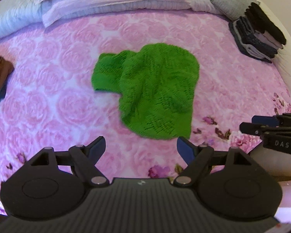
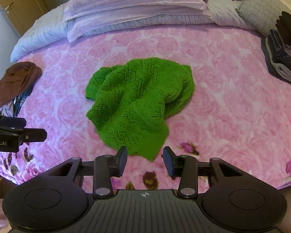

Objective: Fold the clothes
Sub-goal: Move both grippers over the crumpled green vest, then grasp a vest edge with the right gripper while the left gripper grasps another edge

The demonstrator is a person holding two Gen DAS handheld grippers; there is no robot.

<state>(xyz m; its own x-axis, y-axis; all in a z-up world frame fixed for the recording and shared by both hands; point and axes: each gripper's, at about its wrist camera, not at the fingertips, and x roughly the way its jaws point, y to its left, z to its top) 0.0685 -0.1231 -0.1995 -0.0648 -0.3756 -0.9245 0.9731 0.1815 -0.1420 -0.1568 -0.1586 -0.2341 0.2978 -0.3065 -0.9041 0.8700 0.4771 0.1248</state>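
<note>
A crumpled green knit (image 2: pixel 137 104) lies mid-bed (image 2: pixel 232 106). Both claws hover at its near edge, empty: the left claw (image 1: pixel 141 147) gapes wide, the right claw (image 2: pixel 145 160) stands half open.

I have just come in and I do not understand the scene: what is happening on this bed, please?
A person holds two grippers above a pink bed to fold clothes. A crumpled green sweater lies in the middle, not yet touched. The left gripper is wide open, the right gripper partly open; both are empty. A folded stack sits at the right edge, and a brown garment waits at the left.
</note>
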